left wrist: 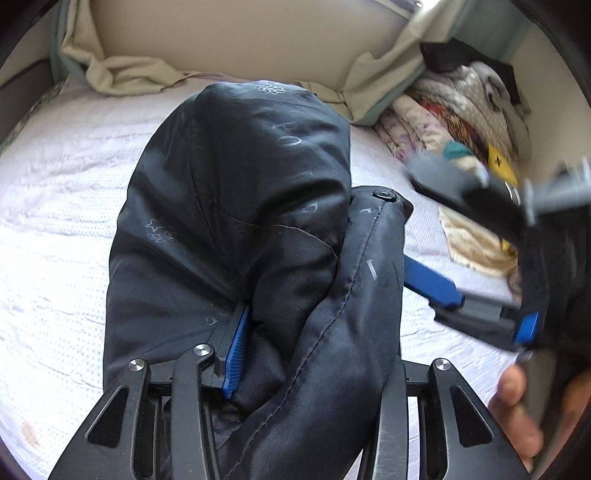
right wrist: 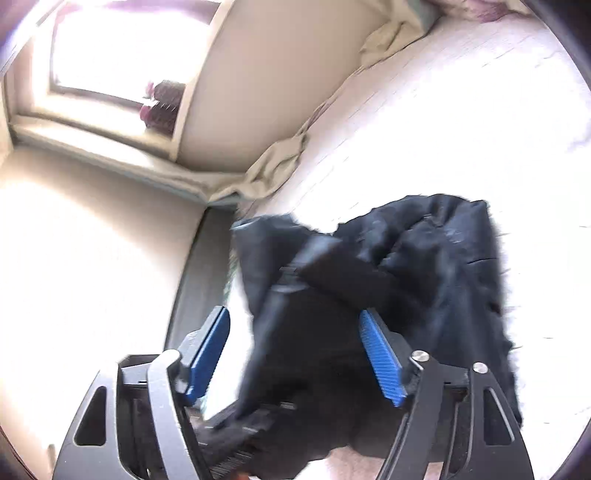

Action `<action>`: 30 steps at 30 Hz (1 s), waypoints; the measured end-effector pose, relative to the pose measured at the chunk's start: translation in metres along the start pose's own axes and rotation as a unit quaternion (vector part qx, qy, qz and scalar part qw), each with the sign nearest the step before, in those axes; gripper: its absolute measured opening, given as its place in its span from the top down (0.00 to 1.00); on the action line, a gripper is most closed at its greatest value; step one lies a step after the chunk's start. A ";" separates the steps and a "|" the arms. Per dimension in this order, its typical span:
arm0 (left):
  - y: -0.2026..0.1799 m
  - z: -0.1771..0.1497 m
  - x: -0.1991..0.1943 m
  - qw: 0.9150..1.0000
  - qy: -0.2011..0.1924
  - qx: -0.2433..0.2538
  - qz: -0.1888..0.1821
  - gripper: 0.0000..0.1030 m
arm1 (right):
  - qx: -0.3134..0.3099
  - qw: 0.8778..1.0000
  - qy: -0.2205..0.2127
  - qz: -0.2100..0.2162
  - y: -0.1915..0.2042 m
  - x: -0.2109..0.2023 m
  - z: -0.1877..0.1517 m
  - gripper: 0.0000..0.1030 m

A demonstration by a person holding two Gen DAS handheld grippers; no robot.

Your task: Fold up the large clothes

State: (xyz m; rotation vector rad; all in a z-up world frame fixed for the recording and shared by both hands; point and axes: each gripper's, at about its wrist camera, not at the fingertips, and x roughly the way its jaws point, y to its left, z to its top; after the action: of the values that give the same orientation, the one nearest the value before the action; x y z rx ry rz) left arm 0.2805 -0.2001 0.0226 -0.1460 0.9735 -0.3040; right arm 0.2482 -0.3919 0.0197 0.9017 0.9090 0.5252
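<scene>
Bare white bedspread (left wrist: 55, 206) open left of the bunched black padded jacket (left wrist: 236, 206); heaped folded clothes (left wrist: 454, 122) and right gripper (left wrist: 480, 306) crowding the right, wall (left wrist: 240, 33) behind.

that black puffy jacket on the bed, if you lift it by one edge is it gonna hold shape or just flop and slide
Likely floppy: the black jacket bulges and creases around the left gripper, whose pads press its fabric. Its smooth sheen hints it may slip on itself. The quilted padding looks bulky, probably light for its size, and apt to spring open on the bed.
</scene>
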 end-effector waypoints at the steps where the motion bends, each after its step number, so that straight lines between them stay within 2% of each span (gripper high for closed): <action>1: -0.003 -0.003 -0.001 1.000 -0.004 0.009 0.004 0.53 | -0.002 1.000 0.015 -0.008 0.003 0.007 0.002 0.28; 5: -0.009 -0.009 -0.002 0.999 -0.010 0.038 0.010 0.50 | -0.025 0.997 0.043 -0.050 0.017 0.037 0.002 0.28; 12: -0.013 -0.014 0.004 0.998 -0.005 0.065 0.004 0.50 | -0.050 0.988 0.102 -0.107 0.005 0.061 0.004 0.27; 14: -0.014 -0.015 0.007 0.997 -0.002 0.074 0.003 0.50 | -0.069 0.982 0.122 -0.130 0.006 0.069 0.002 0.31; 17: -0.014 -0.016 0.012 0.997 0.005 0.080 0.004 0.50 | -0.085 0.973 0.150 -0.155 0.000 0.082 0.001 0.44; 18: -0.012 -0.015 0.012 0.997 0.008 0.079 0.000 0.49 | -0.089 0.971 0.153 -0.161 -0.002 0.084 0.002 0.52; 19: -0.011 -0.014 0.012 0.997 0.011 0.077 -0.004 0.48 | -0.090 0.970 0.153 -0.164 -0.005 0.087 0.003 0.60; 21: -0.009 -0.013 0.008 0.997 0.016 0.077 -0.024 0.43 | -0.082 0.973 0.149 -0.157 -0.010 0.086 0.004 0.66; 25: -0.003 -0.016 -0.018 0.994 0.015 0.096 -0.045 0.29 | -0.078 0.977 0.134 -0.149 -0.010 0.076 0.004 0.73; 30: 0.025 -0.055 -0.061 0.992 0.013 0.104 -0.072 0.23 | -0.055 0.983 0.105 -0.142 -0.019 0.068 0.007 0.77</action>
State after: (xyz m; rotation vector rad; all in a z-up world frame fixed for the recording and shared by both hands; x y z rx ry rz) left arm 0.2070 -0.1565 0.0339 -0.0215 0.9532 -0.5394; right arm 0.2908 -0.3562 -0.0238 0.6105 1.1675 0.4239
